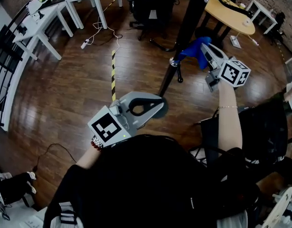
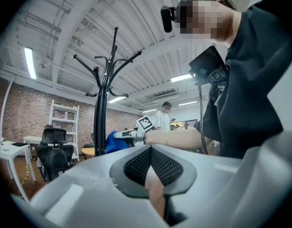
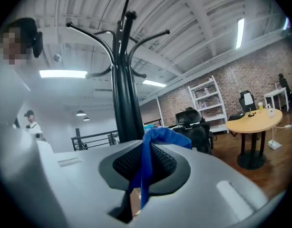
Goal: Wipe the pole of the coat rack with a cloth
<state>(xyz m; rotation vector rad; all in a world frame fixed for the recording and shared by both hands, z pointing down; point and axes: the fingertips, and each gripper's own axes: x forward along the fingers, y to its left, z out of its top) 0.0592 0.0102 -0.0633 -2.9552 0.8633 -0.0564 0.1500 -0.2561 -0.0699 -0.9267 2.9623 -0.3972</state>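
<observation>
The black coat rack pole (image 1: pixel 186 27) slants down to its base near the middle of the head view. My right gripper (image 1: pixel 201 52) is shut on a blue cloth (image 1: pixel 192 48), which lies against the pole's right side. In the right gripper view the cloth (image 3: pixel 150 148) hangs pinched between the pads, with the pole (image 3: pixel 126 101) just behind it. My left gripper (image 1: pixel 159 108) is shut with nothing in it, low by the rack's base. The left gripper view shows the rack (image 2: pixel 102 120) standing upright, with the cloth (image 2: pixel 114 142) and the right gripper (image 2: pixel 123 135) beside it.
A black office chair (image 1: pixel 150 6) stands behind the rack. White tables (image 1: pixel 46 18) are at the far left and a round wooden table (image 1: pixel 231 15) at the far right. A striped floor tape (image 1: pixel 113 75) and cables (image 1: pixel 101 32) lie on the wood floor. A person (image 2: pixel 162 118) stands far back.
</observation>
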